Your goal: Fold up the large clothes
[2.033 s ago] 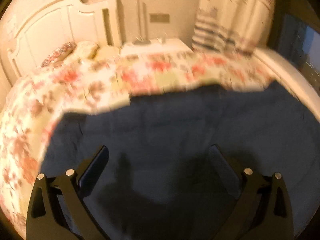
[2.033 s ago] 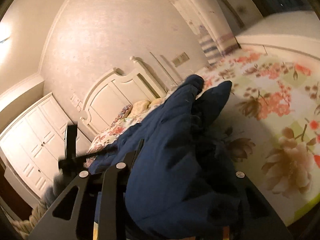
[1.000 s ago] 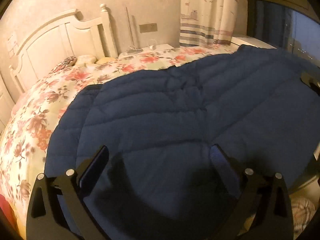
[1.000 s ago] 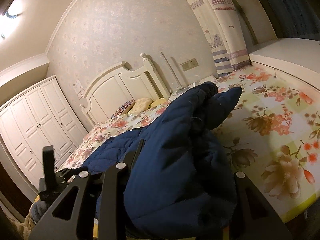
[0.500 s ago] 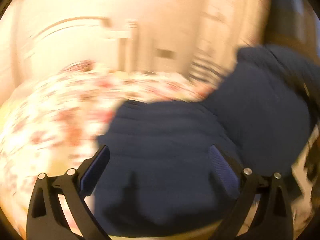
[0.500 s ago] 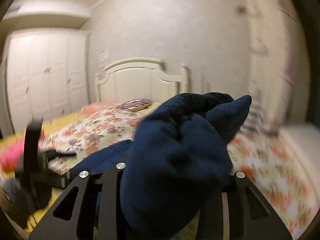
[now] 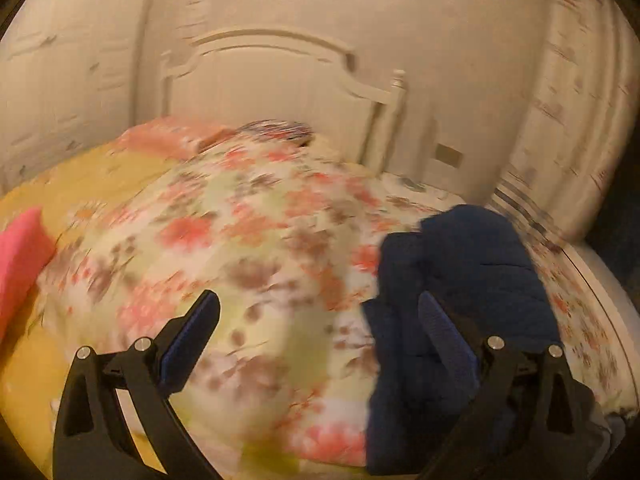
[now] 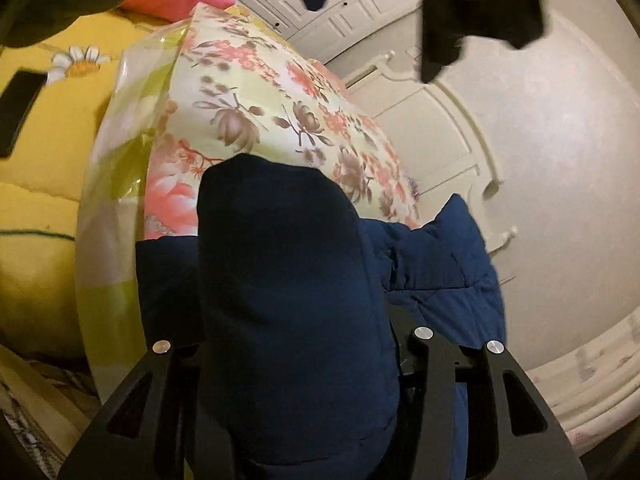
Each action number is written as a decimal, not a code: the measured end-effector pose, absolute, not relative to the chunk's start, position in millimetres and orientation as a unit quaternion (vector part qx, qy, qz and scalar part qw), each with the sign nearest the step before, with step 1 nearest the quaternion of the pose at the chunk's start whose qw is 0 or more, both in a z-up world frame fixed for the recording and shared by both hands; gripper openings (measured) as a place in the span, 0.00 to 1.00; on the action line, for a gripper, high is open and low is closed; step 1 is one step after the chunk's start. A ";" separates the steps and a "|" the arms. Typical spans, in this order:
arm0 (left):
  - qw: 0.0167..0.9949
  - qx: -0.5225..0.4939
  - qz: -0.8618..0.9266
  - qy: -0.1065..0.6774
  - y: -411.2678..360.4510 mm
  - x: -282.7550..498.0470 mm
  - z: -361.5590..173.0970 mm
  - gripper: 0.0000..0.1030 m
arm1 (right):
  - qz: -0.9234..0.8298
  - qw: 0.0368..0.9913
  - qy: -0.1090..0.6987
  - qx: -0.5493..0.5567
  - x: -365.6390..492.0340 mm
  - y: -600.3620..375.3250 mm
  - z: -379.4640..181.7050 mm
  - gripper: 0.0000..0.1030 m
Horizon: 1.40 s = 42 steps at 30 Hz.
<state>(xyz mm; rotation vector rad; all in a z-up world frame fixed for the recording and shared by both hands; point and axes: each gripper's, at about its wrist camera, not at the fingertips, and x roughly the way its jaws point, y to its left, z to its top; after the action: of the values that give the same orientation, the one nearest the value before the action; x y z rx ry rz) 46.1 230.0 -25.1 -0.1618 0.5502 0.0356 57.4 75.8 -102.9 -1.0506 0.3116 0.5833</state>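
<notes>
Jaws of the left gripper [image 7: 316, 320] stand wide apart with nothing between them, over the flowered quilt [image 7: 248, 248] of the bed [image 7: 72, 184]. On the right gripper [image 8: 288, 368] the jaws are clamped on a thick bunch of the dark blue padded jacket [image 8: 288, 300], which bulges up between the arms and hides both pads, so where they bite cannot be made out. More of the jacket spreads to the right of that gripper, over the quilt's near edge.

From the left wrist the whole picture is smeared by motion; the jacket [image 7: 472, 280] shows as a gathered heap at the bed's right side, partly behind the right-hand finger [image 7: 448, 340], its lower end cut off by the frame. The headboard [image 7: 280, 80] and curtain [image 7: 568, 120] are only soft shapes.

Half a second ago the jacket lay spread across the left wrist view, beneath both fingers; now it is bundled at the right and bare quilt fills the middle. A second ago it covered most of the bed.
</notes>
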 end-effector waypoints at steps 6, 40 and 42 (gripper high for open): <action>0.940 0.039 -0.143 0.308 125.4 119.4 6.0 0.97 | 0.265 0.811 0.136 -0.502 49.7 82.8 -104.9 0.47; 0.919 0.015 -0.100 0.382 129.2 247.3 -116.7 0.98 | 0.250 0.881 0.389 -0.098 356.0 -80.4 -88.6 0.60; 0.917 0.010 -0.106 0.385 130.6 248.5 -118.2 0.98 | 0.252 0.880 0.388 -0.112 352.8 -79.5 -89.6 0.60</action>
<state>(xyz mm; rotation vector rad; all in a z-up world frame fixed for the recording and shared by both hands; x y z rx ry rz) 248.5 130.6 -118.2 0.0200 0.7924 -0.2181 352.8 -79.5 -89.6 -0.2342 0.8077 0.5244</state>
